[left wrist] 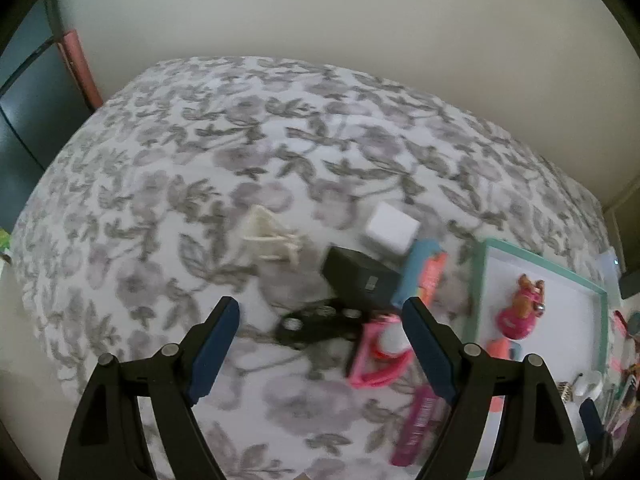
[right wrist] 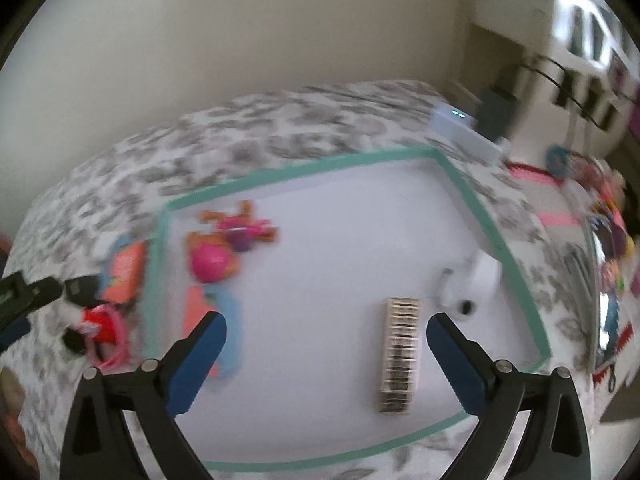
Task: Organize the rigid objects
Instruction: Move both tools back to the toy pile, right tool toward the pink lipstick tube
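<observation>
No lettering is sharp enough to read. The left gripper [left wrist: 320, 344] hangs wide apart and empty over the floral-print bed [left wrist: 160, 184]; just past its tips lie a black key fob [left wrist: 308, 322] and a pink plastic frame toy [left wrist: 378, 354], with a black box [left wrist: 358, 276] at 12 o'clock and a white cube [left wrist: 392, 229] beyond. The right gripper [right wrist: 326, 360] is equally spread, holding nothing, above the teal-rimmed white tray [right wrist: 486, 224]. A ribbed beige rectangular block [right wrist: 400, 352] lies in the tray between its fingers, and a pink ball-shaped doll toy [right wrist: 214, 262] sits at 10 o'clock.

Grey floral bedspread [left wrist: 200, 168], teal-rimmed white tray [right wrist: 476, 204], black box [left wrist: 356, 276], white cube [left wrist: 392, 229]
</observation>
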